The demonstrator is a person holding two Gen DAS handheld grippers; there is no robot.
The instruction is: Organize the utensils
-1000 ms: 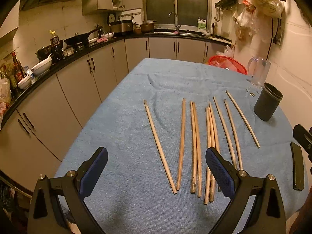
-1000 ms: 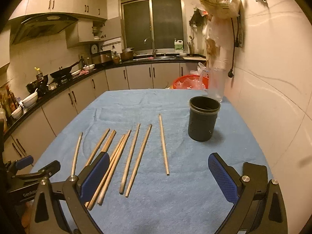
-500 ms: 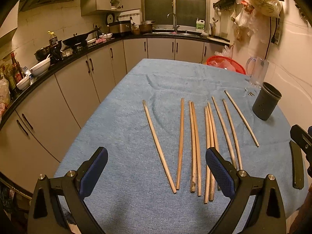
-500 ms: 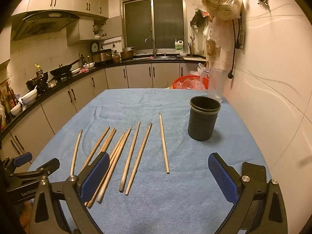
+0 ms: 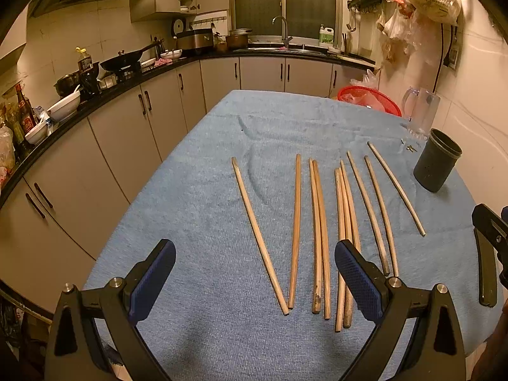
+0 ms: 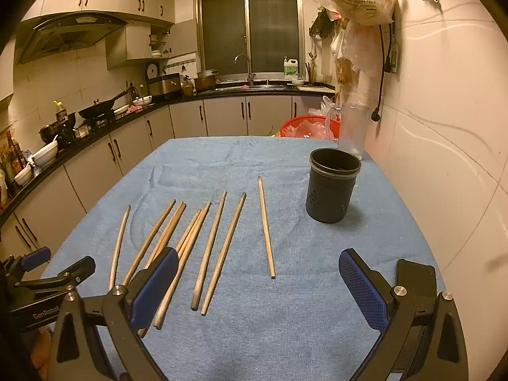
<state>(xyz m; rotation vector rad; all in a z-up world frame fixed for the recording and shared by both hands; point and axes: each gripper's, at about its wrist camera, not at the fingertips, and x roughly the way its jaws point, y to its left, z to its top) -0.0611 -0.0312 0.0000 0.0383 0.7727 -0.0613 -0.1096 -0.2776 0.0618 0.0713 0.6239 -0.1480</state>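
Several wooden chopsticks (image 5: 319, 228) (image 6: 222, 247) lie side by side on a blue cloth-covered table (image 5: 197, 209) (image 6: 317, 317). A dark cylindrical utensil holder (image 5: 436, 165) (image 6: 331, 185) stands upright at the right, beyond the rightmost chopstick (image 6: 266, 225). My left gripper (image 5: 254, 273) hovers open over the near ends of the left chopsticks, holding nothing. My right gripper (image 6: 258, 281) is open and empty, with the single rightmost chopstick's near end between its fingers' line. Each gripper shows at the edge of the other's view: the left gripper (image 6: 47, 273), the right gripper (image 5: 489, 247).
A clear glass mug (image 6: 349, 130) (image 5: 420, 112) and a red basket (image 6: 304, 127) (image 5: 370, 98) sit at the far right end of the table. The tiled wall (image 6: 444, 158) runs close along the right. Kitchen cabinets and a cluttered counter (image 5: 95, 82) run along the left.
Both grippers have drifted slightly back and up, so the chopsticks and holder appear a bit lower and farther. Nothing was grasped or moved on the table.
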